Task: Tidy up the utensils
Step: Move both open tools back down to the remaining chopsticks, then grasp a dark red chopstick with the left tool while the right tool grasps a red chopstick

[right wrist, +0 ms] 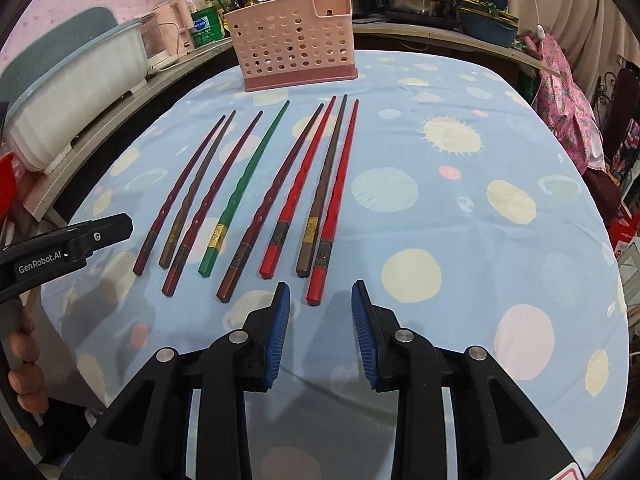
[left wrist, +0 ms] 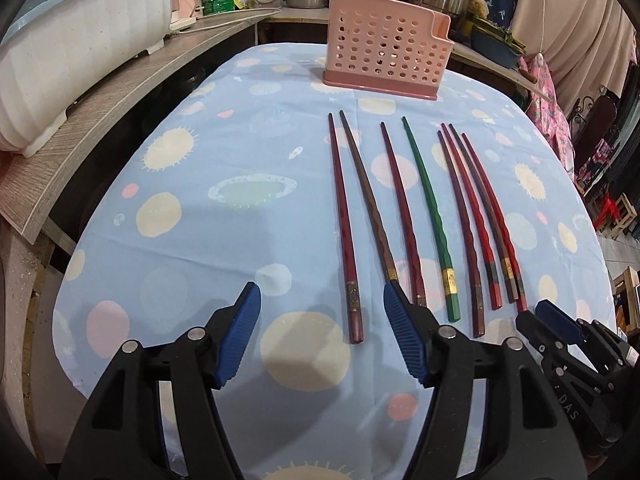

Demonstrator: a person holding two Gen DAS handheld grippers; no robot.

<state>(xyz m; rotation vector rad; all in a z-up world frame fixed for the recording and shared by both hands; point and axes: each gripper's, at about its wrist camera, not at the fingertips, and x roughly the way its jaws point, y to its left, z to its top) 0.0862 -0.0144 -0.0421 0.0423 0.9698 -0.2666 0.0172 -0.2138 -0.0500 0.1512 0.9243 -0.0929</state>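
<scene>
Eight chopsticks [right wrist: 256, 196] lie side by side on the cloth-covered surface [right wrist: 460, 240], thick ends near, thin tips pointing to the far pink holder [right wrist: 294, 46]. They are most likely light, stiff and smooth-lacquered, so a single stick may roll or slip between ribbed pads. The thick squared end by the gold band looks like the safest place to pinch, since the tips are too slim.

The left gripper [left wrist: 322, 330] hangs with its fingers well apart and empty. The near end of the leftmost dark red chopstick [left wrist: 344, 232] lies on the cloth in the gap between them. The right gripper [right wrist: 320, 328] is narrower but also open and empty, just short of the bright red chopstick [right wrist: 334, 208] at the right of the row.

Hard to make out: whether the sticks touch one another on the right side, and what fills the holder, though one stick seems to stand in its small end section. The surface's near edge is hidden by the grippers.
</scene>
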